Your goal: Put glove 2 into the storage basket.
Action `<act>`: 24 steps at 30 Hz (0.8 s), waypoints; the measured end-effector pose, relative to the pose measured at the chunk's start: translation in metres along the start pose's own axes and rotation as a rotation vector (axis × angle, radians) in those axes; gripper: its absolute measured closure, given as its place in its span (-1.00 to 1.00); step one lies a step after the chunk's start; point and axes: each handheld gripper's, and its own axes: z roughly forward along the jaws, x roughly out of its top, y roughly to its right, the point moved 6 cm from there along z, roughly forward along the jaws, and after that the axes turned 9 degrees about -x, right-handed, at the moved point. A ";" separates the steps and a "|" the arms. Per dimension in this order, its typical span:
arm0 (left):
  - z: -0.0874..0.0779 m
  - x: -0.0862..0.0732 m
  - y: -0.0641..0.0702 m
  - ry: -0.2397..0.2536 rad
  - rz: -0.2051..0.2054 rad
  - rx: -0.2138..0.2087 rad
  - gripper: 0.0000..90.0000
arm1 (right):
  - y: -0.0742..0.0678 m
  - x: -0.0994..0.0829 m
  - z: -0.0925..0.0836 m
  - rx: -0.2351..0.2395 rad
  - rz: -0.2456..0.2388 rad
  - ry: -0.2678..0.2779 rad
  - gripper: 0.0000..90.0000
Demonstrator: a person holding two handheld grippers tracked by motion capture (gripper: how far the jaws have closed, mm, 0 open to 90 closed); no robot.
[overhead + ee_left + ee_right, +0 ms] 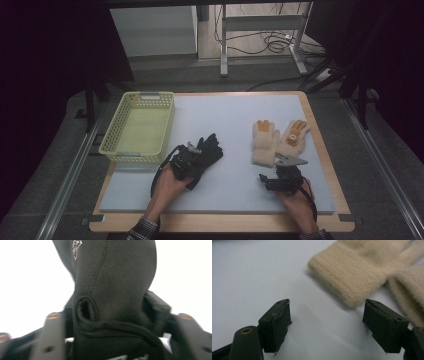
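A black glove lies on the pale mat left of centre. My left gripper is at its cuff end; in the left gripper view the jaws pinch the bunched black cuff from both sides. Two cream gloves with orange fingertips lie side by side at the right: one straight, the other angled. My right gripper sits just in front of them, open, with nothing between its fingers. In the right gripper view the ribbed cuff of a cream glove lies just beyond the right jaw.
A yellow-green mesh basket stands at the mat's left edge, with nothing visible inside. The mat lies on a wooden table. Behind the table are a desk frame and floor cables.
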 end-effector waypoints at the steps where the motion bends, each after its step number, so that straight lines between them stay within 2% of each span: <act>1: -0.001 0.000 -0.003 0.005 -0.004 -0.007 0.17 | 0.000 0.000 0.000 0.000 0.000 0.000 -0.52; 3: -0.002 -0.001 -0.006 0.012 -0.005 -0.008 0.33 | 0.000 0.000 0.000 0.000 0.000 0.000 -0.52; 7: -0.005 0.002 -0.008 0.012 0.011 -0.009 0.45 | 0.000 0.000 0.000 0.000 0.000 0.000 -0.52; 10: -0.011 0.005 -0.011 0.014 0.008 -0.002 0.46 | 0.000 0.000 0.000 0.001 0.000 0.000 -0.52; 14: -0.025 0.015 -0.016 0.053 -0.011 -0.008 0.45 | 0.000 0.000 0.000 0.000 0.000 0.000 -0.52; 24: -0.051 0.036 -0.027 0.086 -0.031 -0.001 0.42 | 0.000 0.000 0.000 0.000 0.000 0.001 -0.52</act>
